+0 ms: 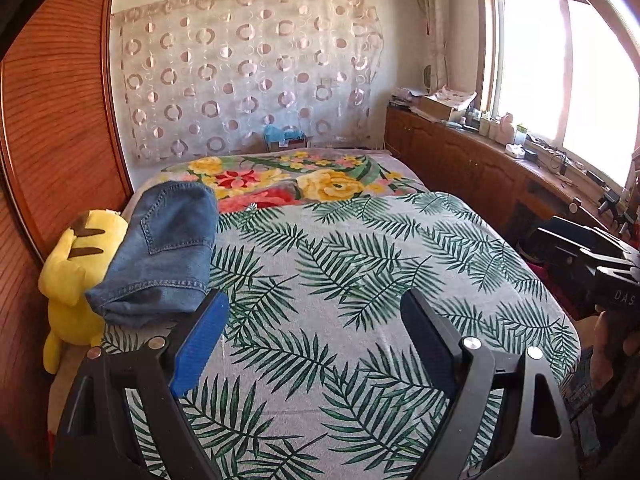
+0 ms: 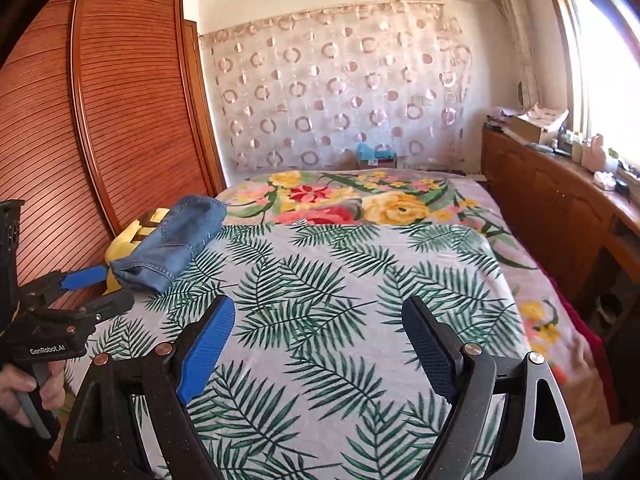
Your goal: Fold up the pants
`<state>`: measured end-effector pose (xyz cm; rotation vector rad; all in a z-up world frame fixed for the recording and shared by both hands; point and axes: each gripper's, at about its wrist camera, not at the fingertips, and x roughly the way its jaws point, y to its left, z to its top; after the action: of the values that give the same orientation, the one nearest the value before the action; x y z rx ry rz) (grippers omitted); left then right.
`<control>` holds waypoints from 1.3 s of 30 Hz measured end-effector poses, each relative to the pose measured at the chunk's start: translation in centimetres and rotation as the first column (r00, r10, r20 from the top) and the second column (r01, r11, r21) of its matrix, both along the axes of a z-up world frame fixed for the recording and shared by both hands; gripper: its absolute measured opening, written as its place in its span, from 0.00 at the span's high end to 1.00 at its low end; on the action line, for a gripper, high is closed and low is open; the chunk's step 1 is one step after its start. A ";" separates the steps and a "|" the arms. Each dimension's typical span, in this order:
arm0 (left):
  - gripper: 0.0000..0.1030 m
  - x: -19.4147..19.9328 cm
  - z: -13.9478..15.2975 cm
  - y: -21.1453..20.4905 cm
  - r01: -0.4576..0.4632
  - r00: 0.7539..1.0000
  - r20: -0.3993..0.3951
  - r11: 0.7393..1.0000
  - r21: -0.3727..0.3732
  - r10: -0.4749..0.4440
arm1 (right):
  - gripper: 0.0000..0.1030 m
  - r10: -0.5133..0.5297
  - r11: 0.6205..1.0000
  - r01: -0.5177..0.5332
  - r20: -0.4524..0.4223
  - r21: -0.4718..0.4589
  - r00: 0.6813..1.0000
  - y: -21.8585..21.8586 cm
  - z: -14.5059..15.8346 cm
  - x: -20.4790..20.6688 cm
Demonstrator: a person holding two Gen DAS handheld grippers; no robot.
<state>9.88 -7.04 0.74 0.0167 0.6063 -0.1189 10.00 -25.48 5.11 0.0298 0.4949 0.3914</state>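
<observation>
Denim pants (image 1: 160,252) lie folded; right view shows left gripper (image 2: 100,286) beside them.

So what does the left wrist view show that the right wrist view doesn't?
Only the left wrist view shows the yellow plush toy nearly whole and the right gripper's black body at its right edge. Only the right wrist view shows the left gripper from outside, open beside the folded jeans. Both share the leaf-print sheet, floral blanket and open fingers.
</observation>
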 end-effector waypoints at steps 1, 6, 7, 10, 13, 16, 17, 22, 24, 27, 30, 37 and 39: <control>0.15 -0.2 0.4 -0.2 0.002 1.000 0.008 1.000 0.000 -0.002 | 0.16 -0.006 1.000 0.006 0.009 0.002 1.000 -0.2 0.3 -0.3; 0.15 -1.7 3.1 -0.5 0.021 0.998 0.059 1.000 -0.014 -0.020 | 0.16 -0.032 0.999 0.031 0.058 0.010 0.998 -0.9 2.2 -2.6; 0.15 -1.9 3.5 -0.6 0.024 0.997 0.067 1.000 -0.019 -0.022 | 0.16 -0.032 0.999 0.031 0.068 0.010 0.997 -1.1 2.3 -3.2; 0.15 -2.8 4.9 -0.7 0.024 0.995 0.097 0.999 -0.023 -0.022 | 0.16 -0.036 0.999 0.034 0.103 0.015 0.994 -1.5 3.3 -4.8; 0.15 -3.4 5.9 -0.6 0.014 0.993 0.117 1.000 -0.020 -0.012 | 0.16 -0.039 0.999 0.037 0.128 0.014 0.991 -1.6 3.7 -5.8; 0.15 -3.9 6.5 -0.3 0.003 0.991 0.136 1.000 -0.028 0.001 | 0.16 -0.042 0.999 0.041 0.144 0.010 0.989 -1.4 4.1 -6.5; 0.15 -4.0 6.7 -0.2 -0.002 0.990 0.141 1.000 -0.028 0.005 | 0.16 -0.042 0.999 0.041 0.149 0.009 0.988 -1.5 4.2 -6.7; 0.15 -4.0 6.7 -0.1 -0.009 0.989 0.148 0.999 -0.032 0.014 | 0.16 -0.043 0.999 0.042 0.152 0.012 0.987 -1.5 3.6 -6.7; 0.15 -4.1 6.7 -0.1 -0.007 0.989 0.148 0.999 -0.031 0.011 | 0.16 -0.046 0.999 0.045 0.151 0.010 0.988 -1.4 3.2 -6.2; 0.15 -4.0 6.8 0.0 -0.007 0.989 0.148 1.000 -0.030 0.012 | 0.16 -0.048 0.999 0.047 0.148 0.009 0.988 -1.7 3.1 -6.0; 0.15 -4.1 6.7 0.0 -0.008 0.989 0.147 1.000 -0.029 0.012 | 0.16 -0.048 0.999 0.047 0.145 0.009 0.988 -1.8 3.2 -5.9; 0.15 -4.1 6.7 -0.1 -0.006 0.989 0.148 0.999 -0.032 0.011 | 0.16 -0.049 0.999 0.048 0.145 0.010 0.988 -1.9 3.4 -5.7; 0.15 -4.1 6.7 -0.1 -0.007 0.989 0.148 1.000 -0.031 0.012 | 0.16 -0.051 0.999 0.050 0.147 0.009 0.988 -1.9 3.3 -5.8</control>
<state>5.79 -7.10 7.44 -0.0064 0.4564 -0.1164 4.23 -27.34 8.40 0.0186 0.3467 0.3424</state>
